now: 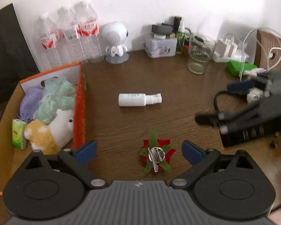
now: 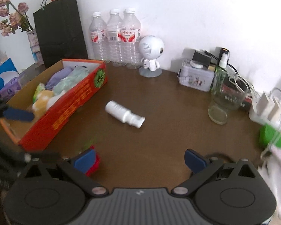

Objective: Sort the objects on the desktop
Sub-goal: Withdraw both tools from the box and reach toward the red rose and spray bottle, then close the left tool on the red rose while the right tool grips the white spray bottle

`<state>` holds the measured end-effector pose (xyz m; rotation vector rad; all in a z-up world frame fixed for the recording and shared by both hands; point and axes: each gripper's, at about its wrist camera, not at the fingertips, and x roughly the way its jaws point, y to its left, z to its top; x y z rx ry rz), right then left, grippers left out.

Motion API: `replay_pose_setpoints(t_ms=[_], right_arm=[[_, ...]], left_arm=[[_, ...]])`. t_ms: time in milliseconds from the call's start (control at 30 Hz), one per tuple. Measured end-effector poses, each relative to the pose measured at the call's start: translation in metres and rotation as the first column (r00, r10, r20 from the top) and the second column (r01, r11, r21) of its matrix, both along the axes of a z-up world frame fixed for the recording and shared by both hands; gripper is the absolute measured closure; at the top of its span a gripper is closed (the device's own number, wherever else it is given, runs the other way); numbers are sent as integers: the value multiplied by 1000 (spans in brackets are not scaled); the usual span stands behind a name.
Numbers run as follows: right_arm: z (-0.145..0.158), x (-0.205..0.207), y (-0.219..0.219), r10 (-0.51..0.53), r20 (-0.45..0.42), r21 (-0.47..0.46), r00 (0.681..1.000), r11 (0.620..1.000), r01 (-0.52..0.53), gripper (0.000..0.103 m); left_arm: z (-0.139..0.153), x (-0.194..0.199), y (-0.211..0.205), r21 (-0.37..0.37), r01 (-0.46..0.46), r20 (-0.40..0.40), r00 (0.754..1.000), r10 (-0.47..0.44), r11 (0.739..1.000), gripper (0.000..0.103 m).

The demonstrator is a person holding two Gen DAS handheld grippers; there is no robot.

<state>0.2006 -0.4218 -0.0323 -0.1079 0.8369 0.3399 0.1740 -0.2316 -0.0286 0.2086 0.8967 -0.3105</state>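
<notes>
Left gripper (image 1: 138, 151), fingers wide, straddles the red-green hair clip (image 1: 156, 156): lower squarely, pinch its metal clasp. Right gripper (image 2: 139, 158) fingers wide, empty.

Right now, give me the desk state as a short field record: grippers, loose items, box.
left gripper: open, empty, hair clip between its fingers on the desk
right gripper: open, empty
hair clip: red and green, flat on the desk, outside the box
spray bottle: white, lying on its side mid-desk
box: red, open top, holds a plush toy and cloths
water bottles: three, upright by the wall
</notes>
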Motion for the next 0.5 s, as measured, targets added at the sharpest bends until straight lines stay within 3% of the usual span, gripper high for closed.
replay_pose_setpoints(t_ms=[167, 500], right_arm=[[-10, 36, 2, 77, -10, -12, 997, 997, -77, 2], [-32, 68, 14, 223, -45, -25, 974, 974, -224, 3]], left_arm=[[-23, 16, -7, -1, -40, -73, 997, 40, 999, 12], [-45, 31, -16, 2, -137, -123, 983, 136, 991, 21]])
